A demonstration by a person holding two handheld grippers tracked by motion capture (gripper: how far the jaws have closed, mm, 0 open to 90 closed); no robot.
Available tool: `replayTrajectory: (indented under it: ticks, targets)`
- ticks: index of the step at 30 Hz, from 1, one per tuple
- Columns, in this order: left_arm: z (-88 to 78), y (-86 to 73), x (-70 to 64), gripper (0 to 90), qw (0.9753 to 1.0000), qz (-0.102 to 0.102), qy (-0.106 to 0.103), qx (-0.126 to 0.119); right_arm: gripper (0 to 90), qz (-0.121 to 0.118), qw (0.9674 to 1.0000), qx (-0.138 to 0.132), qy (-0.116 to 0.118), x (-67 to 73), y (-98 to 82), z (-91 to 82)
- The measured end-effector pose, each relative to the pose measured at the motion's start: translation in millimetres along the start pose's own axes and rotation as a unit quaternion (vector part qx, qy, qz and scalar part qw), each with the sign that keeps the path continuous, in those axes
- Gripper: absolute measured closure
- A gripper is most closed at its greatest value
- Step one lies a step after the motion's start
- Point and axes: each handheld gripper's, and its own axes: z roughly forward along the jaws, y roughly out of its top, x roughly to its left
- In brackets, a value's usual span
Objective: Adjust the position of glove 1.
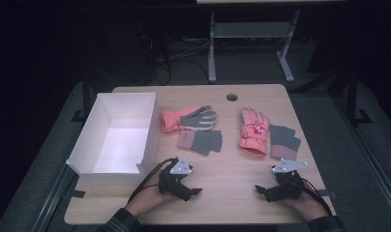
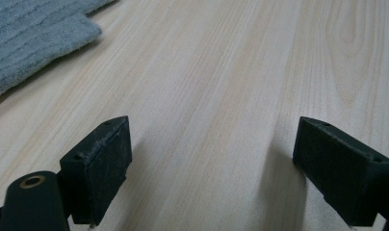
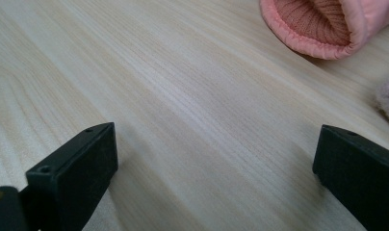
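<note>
Both hand-held grippers, left (image 1: 184,186) and right (image 1: 276,186), are resting on the counter (image 1: 232,179) with jaws apart, holding nothing. Gloves (image 1: 254,130) are lying beyond them, beside a white box (image 1: 117,166). Likely next: approaching a cuff low, closing squarely.

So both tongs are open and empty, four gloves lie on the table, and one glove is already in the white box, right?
Not quite: the white box holds nothing, as the high view shows. The left tongs and right tongs are open and empty, and four gloves lie on the table.
</note>
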Motion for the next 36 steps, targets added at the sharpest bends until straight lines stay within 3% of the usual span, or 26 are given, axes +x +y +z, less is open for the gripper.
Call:
replayTrajectory:
  ticks: [5,8,12,17,21,23,33,36]
  targets:
    - [0.7,0.6,-2.4,12.3,1.0,-0.005,0.005,0.0,1.2,0.002,1.0,0.0,-0.003,0.7,-0.7,-0.7]
    - [0.1,-0.1,-1.6,12.3,1.0,-0.001,0.001,-0.001,1.2,0.003,0.9998,0.017,-0.004,0.5,2.2,-1.8]
    - [-1.4,-1.2,-1.2,12.3,1.0,0.001,-0.001,0.0,1.6,-0.025,0.9993,0.027,-0.01,-0.4,5.4,-7.3]
    - [-5.4,-4.3,-0.1,12.3,0.9999,0.01,-0.007,0.003,6.7,-0.006,1.0,0.005,-0.001,-5.0,11.6,-19.2]
    - [-5.8,-5.1,-0.4,12.3,0.9999,0.007,-0.008,-0.001,12.8,-0.012,0.9999,-0.004,-0.004,-8.6,16.2,-20.7]
    - [-7.0,-5.2,0.9,12.4,0.9998,0.016,-0.007,0.004,14.2,-0.009,0.9999,-0.01,-0.005,-12.2,19.3,-22.1]
    - [-8.3,-7.2,-1.2,12.3,0.9999,0.008,-0.005,0.001,27.6,0.021,0.9993,-0.029,-0.01,-29.7,32.2,-27.0]
    - [-8.0,-7.4,-1.3,12.3,1.0,0.008,-0.005,-0.001,36.5,0.023,0.9992,-0.032,-0.01,-34.9,34.0,-28.7]
